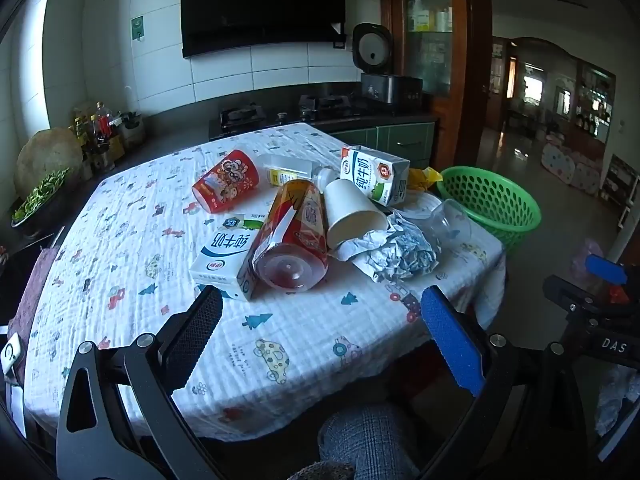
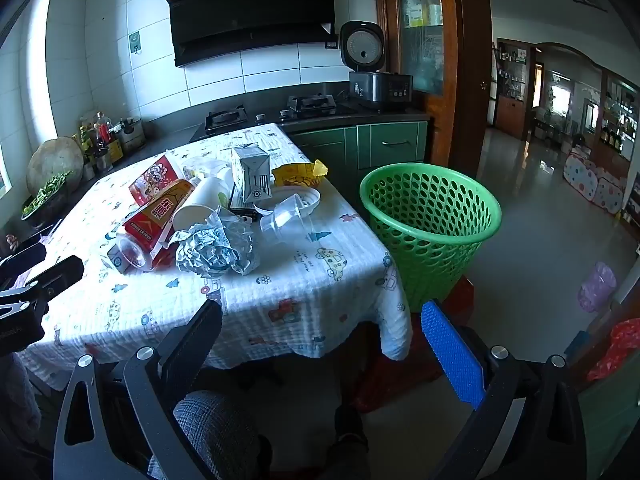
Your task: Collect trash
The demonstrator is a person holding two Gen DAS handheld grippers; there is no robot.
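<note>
The trash lies in a loose heap on the table (image 1: 120, 240), which is covered by a white cloth printed with cars and trees, and a green perforated basket (image 2: 430, 216) stands just beside the table's far right corner, its mouth up. Taking the basket as landmark: nearest to it lies a clear plastic cup (image 2: 286, 220) on its side, mouth turned toward the table's near edge. Next to that is a crumpled ball of paper (image 2: 218, 250). Farther from the basket, a white paper cup (image 1: 352, 214) lies tipped over, its long axis running front to back with its open mouth toward the near edge. Touching it, a red-labelled bottle (image 1: 294, 236) lies along the same direction, its base toward the camera. A flat milk carton (image 1: 224, 256) rests against the bottle's far side from the basket, and an upright milk carton (image 1: 376, 176) stands behind the paper cup. A red printed cup (image 1: 226, 180) lies farthest from the basket. The left gripper (image 1: 320, 336) and the right gripper (image 2: 320, 340) both hover with jaws spread wide, holding nothing.
</note>
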